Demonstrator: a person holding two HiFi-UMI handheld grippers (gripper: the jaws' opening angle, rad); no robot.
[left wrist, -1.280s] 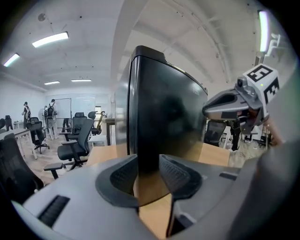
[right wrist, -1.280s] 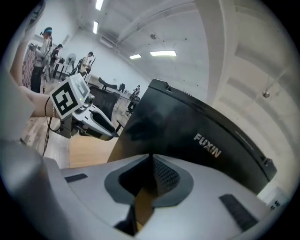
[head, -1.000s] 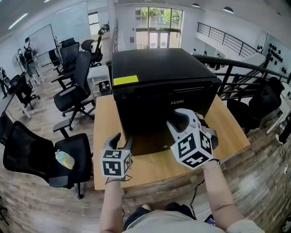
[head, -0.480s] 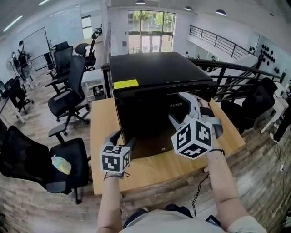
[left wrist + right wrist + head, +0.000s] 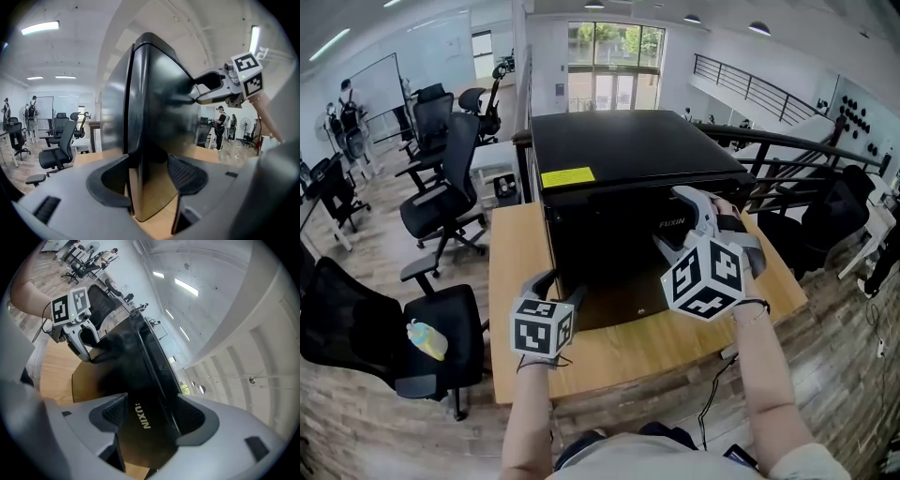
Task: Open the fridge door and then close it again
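A black mini fridge (image 5: pixel 628 150) with a yellow sticker stands on a wooden table (image 5: pixel 520 244), door shut and facing me. My left gripper (image 5: pixel 555 286) sits at the door's lower left corner. Its jaws have just been opening and straddle the door's edge (image 5: pixel 133 140) without pressing it. My right gripper (image 5: pixel 667 216) is at the door's upper right, by the FUXIN lettering (image 5: pixel 142 416). Its jaws have also just been opening, with the door's top edge between them, untouched. In the left gripper view, the right gripper (image 5: pixel 199 91) shows its jaws spread wide.
Black office chairs (image 5: pixel 441 319) stand left of the table, one with a yellow and blue item (image 5: pixel 427 337) on its seat. A dark railing (image 5: pixel 806 159) runs behind on the right. Bare tabletop (image 5: pixel 619 352) lies in front of the fridge.
The right gripper has risen along the door toward its top edge and rolled, and its jaws have spread. The left gripper's jaws have widened at the same corner.
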